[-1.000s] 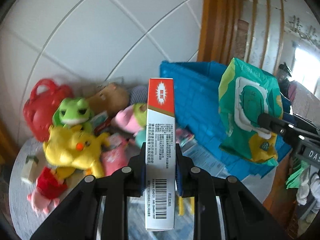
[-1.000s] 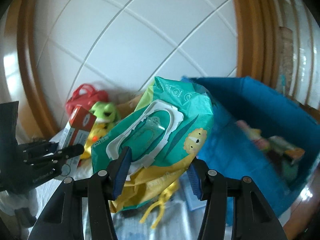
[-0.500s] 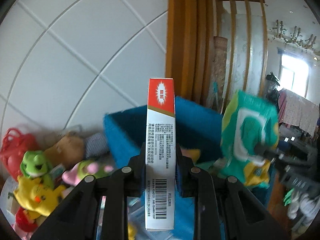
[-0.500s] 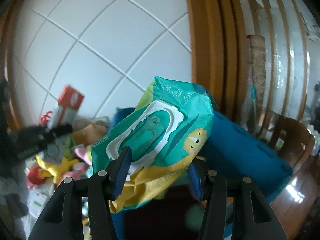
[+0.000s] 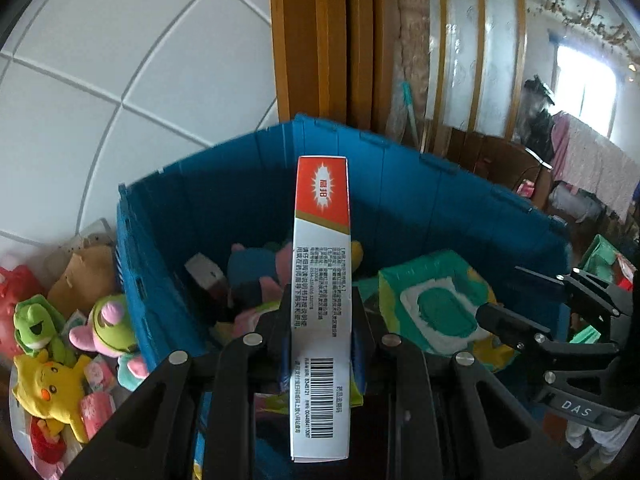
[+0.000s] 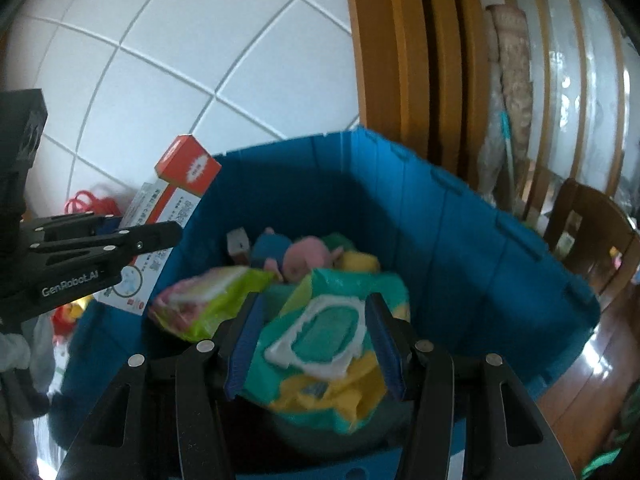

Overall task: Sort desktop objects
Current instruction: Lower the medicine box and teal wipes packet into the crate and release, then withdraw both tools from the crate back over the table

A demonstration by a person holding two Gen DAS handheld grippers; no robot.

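At the lower left of the left wrist view a heap of soft toys lies on the bench [image 5: 24,436]: a green frog plush [image 5: 34,322], a yellow plush [image 5: 52,380], a pink and green plush [image 5: 108,322], with small pink packets among them, all outside the bin. Just right of them stands the blue bin [image 5: 400,184], and several things already lie on its floor, among them a blue and pink plush [image 5: 256,268] and, seen in the right wrist view, a lime green packet [image 6: 212,296]. In the middle of the frame the left tool [image 5: 318,336] is clamped on a tall red and white box [image 5: 320,300], held upright over the bin's near edge. Further right, the wet wipes pack [image 6: 328,336] sits between the blue pads of the right tool [image 6: 316,344], whose jaws stand wide on either side of it; the frame is blurred here and I cannot tell whether the pads press it or have let go, nor whether the pack rests on the things below. My reading is that the sorting is partly done: some items are in the bin, two are at its mouth, and the toys at left remain on the bench.
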